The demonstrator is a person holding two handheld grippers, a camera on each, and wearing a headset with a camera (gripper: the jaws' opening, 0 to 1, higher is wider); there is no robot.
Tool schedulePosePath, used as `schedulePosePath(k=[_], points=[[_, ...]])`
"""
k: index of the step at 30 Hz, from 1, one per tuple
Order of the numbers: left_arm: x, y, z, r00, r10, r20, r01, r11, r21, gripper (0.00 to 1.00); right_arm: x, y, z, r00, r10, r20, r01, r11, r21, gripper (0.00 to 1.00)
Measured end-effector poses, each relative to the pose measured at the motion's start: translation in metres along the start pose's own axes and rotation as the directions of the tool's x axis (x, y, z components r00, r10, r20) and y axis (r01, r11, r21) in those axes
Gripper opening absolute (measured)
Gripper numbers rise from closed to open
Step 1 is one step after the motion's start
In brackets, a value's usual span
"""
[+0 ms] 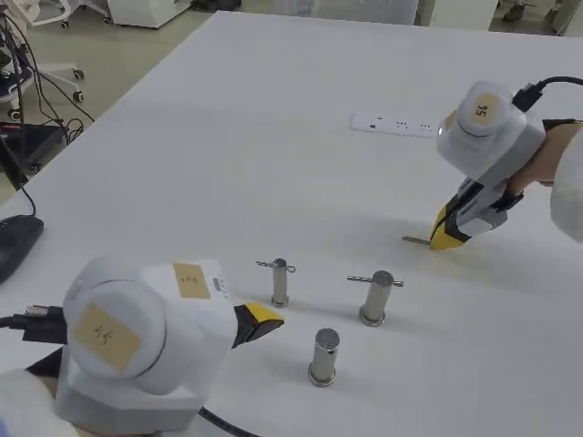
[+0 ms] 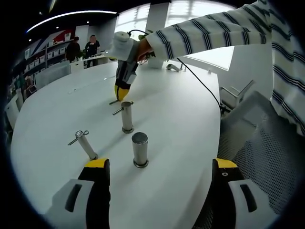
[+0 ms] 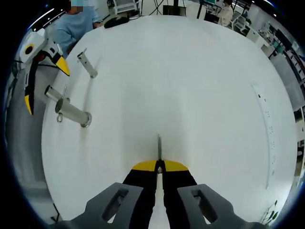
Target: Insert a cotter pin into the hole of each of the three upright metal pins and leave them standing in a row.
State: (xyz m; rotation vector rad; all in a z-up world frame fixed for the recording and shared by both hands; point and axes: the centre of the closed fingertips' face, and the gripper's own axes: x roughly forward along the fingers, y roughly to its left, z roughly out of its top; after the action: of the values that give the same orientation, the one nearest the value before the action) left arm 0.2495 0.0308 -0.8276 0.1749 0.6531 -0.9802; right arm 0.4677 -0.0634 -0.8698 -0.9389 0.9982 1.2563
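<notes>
Three upright metal pins stand near the table's front. The left pin (image 1: 280,284) and the right pin (image 1: 374,299) each carry a cotter pin through the top. The nearest pin (image 1: 322,356) (image 2: 139,149) is bare. My right gripper (image 1: 444,237) (image 3: 159,165) is down at the table surface, right of the pins, shut on a loose cotter pin (image 1: 416,240) (image 3: 159,144) that sticks out past its tips. My left gripper (image 1: 260,320) (image 2: 161,167) is open and holds nothing, just left of the bare pin.
A white power strip (image 1: 396,125) lies far back on the white table (image 1: 228,146). A dark mouse (image 1: 18,241) and cables sit at the left edge. A mesh chair (image 2: 257,129) stands beside the table; people stand in the background.
</notes>
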Motion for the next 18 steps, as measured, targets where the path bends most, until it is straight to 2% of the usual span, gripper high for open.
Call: schedulePosePath(k=[4,6,7,8,9,11,14,15,16,18], points=[[-0.0004,0.0018,-0.0001,1.0,0.005,0.001,-0.005,1.0,0.003,0.88,0.0004,0.0014,0.0002,0.9992,0.003,-0.04,-0.004,0.999,-0.035,0.04],[-0.0006,0.0024,-0.0001,1.0,0.007,0.0,-0.007,1.0,0.007,0.87,0.0003,0.0014,0.0,0.9991,0.007,-0.043,-0.009,0.999,-0.034,0.04],[-0.0007,0.0027,-0.0001,1.0,0.008,0.001,-0.008,1.0,0.006,0.87,0.0003,0.001,-0.0001,0.999,0.009,-0.044,-0.01,1.0,-0.016,0.04],[-0.0005,0.0024,-0.0007,1.0,0.006,-0.002,-0.006,1.0,-0.001,0.86,0.0003,0.0012,-0.0007,0.999,0.005,-0.045,-0.002,0.998,0.066,0.04],[0.0,0.0021,-0.0014,1.0,0.001,-0.004,-0.001,1.0,-0.009,0.85,0.0003,0.0007,-0.0007,0.9989,0.003,-0.046,0.0,0.997,0.079,0.04],[0.0013,0.0019,-0.0031,0.9999,-0.005,-0.014,0.005,1.0,-0.013,0.83,0.0016,-0.002,0.0005,0.9991,0.0,-0.043,0.001,1.0,0.021,0.04],[0.0022,0.0025,-0.0039,0.9998,-0.003,-0.021,0.003,1.0,-0.005,0.83,0.0016,-0.0013,0.0005,0.9988,-0.01,-0.047,0.011,1.0,0.023,0.03],[0.0025,0.0026,-0.0036,0.9998,-0.003,-0.02,0.003,1.0,-0.005,0.83,0.0019,-0.0016,0.0001,0.9986,-0.015,-0.051,0.015,1.0,0.003,0.03],[0.0027,0.0027,-0.0032,0.9998,-0.002,-0.018,0.002,1.0,-0.003,0.83,0.002,-0.0029,0.0003,0.9985,-0.019,-0.052,0.016,0.999,-0.047,0.03],[0.0034,0.0026,-0.0028,0.9998,-0.003,-0.017,0.003,1.0,-0.003,0.83,0.0014,-0.0004,-0.0004,0.9984,-0.023,-0.051,0.021,0.999,-0.032,0.03]])
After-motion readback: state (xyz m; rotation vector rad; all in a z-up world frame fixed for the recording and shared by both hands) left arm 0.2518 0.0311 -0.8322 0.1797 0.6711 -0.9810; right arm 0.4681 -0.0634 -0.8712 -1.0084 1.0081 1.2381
